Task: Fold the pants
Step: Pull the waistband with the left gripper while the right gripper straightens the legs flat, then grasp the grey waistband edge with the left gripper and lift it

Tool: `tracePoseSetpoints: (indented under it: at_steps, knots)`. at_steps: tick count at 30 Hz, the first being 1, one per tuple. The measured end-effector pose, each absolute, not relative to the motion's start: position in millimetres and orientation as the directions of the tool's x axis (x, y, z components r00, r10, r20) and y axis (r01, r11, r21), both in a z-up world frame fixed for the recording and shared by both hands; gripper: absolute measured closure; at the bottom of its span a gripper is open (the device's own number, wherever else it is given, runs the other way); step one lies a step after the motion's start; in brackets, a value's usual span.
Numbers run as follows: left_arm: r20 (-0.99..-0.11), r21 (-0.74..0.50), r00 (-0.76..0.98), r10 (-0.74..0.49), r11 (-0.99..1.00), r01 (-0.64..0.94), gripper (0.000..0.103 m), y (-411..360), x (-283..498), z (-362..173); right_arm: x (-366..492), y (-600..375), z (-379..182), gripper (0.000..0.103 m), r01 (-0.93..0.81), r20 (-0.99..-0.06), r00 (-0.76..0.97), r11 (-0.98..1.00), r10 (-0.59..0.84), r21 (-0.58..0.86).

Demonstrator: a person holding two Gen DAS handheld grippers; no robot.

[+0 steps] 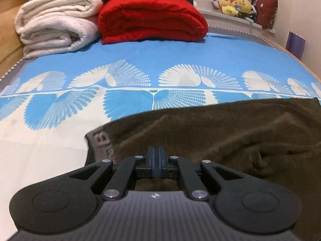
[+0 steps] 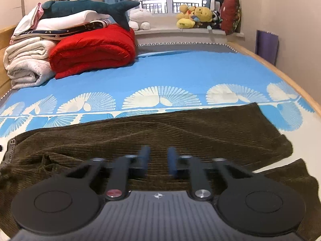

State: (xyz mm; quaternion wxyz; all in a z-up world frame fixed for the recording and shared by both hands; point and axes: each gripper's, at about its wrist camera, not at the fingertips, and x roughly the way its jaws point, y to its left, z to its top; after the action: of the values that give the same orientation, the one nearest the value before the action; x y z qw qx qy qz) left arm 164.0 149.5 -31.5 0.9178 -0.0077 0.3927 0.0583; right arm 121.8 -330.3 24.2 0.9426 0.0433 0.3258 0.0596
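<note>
2 grippers work the brown pants (image 2: 180,132): the left gripper (image 1: 155,156), pads together near their waistband (image 1: 101,142), the right gripper (image 2: 158,160), fingers apart over the legs; spread across the bed (image 2: 180,70), they look barely folded.

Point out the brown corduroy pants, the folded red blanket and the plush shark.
brown corduroy pants (image 2: 180,128): right wrist view, on the flat upper leg panel.
folded red blanket (image 1: 152,18): left wrist view, on its top fold.
plush shark (image 2: 84,7): right wrist view, on its body.
</note>
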Motion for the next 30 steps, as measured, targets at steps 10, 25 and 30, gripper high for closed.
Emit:
tracePoseSetpoints:
  at_steps: [10,25,30]
  knots:
    - [-0.802,0.168,0.58,0.144,0.986,-0.013,0.046,153.4,306.4,-77.1,149.0,-333.7,13.7,0.092,-0.108,-0.658,0.733,0.984,0.175,0.141]
    - [-0.86,0.253,0.502,0.094,0.933,0.258,0.1,148.3,316.8,-93.8,152.4,-359.9,3.9,0.092,-0.045,-0.691,0.712,0.99,0.123,0.13]
    - [-0.77,0.303,0.631,0.098,0.926,0.226,0.101,129.9,254.1,-43.3,147.1,-367.8,3.4,0.092,-0.012,-0.696,0.711,0.992,0.098,0.127]
